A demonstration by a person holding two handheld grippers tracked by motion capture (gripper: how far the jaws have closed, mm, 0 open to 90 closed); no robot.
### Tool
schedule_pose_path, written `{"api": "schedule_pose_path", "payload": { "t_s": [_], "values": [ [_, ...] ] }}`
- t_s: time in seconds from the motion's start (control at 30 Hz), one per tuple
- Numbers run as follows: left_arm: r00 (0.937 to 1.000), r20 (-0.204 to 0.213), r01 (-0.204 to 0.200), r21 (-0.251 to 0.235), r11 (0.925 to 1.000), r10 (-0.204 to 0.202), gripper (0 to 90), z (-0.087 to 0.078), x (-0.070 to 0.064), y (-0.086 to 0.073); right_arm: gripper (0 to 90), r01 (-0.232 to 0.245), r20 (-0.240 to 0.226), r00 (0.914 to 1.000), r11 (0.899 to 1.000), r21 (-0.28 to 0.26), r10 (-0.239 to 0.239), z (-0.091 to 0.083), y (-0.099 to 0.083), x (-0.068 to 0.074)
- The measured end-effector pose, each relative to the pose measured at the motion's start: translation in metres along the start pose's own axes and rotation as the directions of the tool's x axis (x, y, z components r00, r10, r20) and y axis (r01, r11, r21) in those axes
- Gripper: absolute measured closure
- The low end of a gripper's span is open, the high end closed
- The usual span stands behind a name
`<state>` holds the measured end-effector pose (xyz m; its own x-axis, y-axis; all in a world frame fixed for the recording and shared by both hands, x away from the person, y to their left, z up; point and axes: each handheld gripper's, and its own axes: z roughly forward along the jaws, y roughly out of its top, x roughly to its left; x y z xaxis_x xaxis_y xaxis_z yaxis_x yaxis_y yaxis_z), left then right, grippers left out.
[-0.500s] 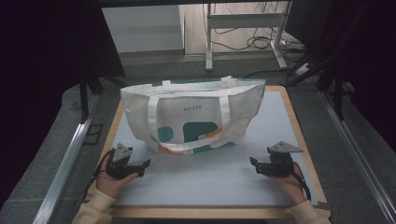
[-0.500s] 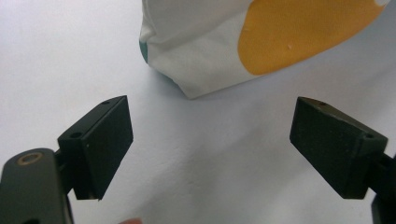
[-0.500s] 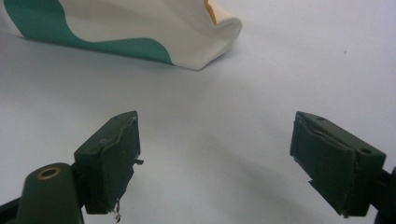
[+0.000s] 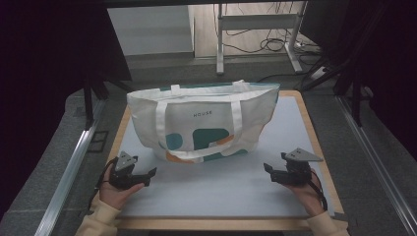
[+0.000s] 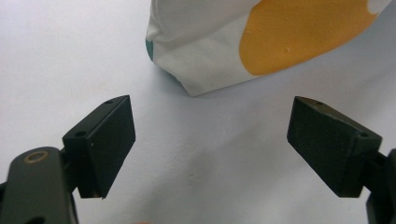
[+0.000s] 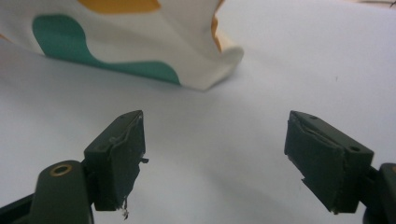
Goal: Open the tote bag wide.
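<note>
A white tote bag [image 4: 204,120] with teal and orange shapes and two white handles lies on the pale mat [image 4: 221,189], its open top toward the far edge. My left gripper [image 4: 147,173] rests on the mat near the bag's lower left corner [image 5: 196,70], jaws wide open and empty. My right gripper [image 4: 269,169] sits at the front right, also open and empty, facing the bag's lower right corner [image 6: 210,70]. Both stand apart from the bag.
The mat lies on a wooden table [image 4: 324,162] with metal rails [image 4: 66,177] on both sides. Beyond the far edge stand a table leg frame [image 4: 255,34] and cables on the floor. Dark curtains flank the scene.
Nothing has visibly changed; both grippers keep their places on the mat.
</note>
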<state>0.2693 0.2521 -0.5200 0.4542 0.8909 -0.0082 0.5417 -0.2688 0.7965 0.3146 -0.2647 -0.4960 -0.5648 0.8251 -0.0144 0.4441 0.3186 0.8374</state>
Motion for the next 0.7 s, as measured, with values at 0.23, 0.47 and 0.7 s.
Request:
{"api": "schedule_pose_path", "payload": {
  "t_s": [0.23, 0.47, 0.7],
  "values": [
    [0.9999, -0.009, 0.011, 0.011, 0.9999, -0.011, 17.3, 0.001, 0.002, 0.001, 21.1, 0.011, -0.004, 0.9999, 1.0, 0.006, -0.011, 0.004, 0.004, -0.001],
    [0.9998, -0.002, 0.02, -0.025, 0.9995, -0.02, 18.3, -0.004, 0.001, 0.004, 22.4, -0.067, -0.008, 0.9977, 0.998, -0.021, 0.067, -0.004, 0.007, -0.007],
    [0.9998, 0.012, 0.015, -0.034, 0.9993, -0.015, 17.7, -0.008, 0.004, 0.02, 22.7, -0.046, -0.007, 0.9989, 0.999, -0.028, 0.046, -0.004, 0.02, -0.004]
  ]
}}
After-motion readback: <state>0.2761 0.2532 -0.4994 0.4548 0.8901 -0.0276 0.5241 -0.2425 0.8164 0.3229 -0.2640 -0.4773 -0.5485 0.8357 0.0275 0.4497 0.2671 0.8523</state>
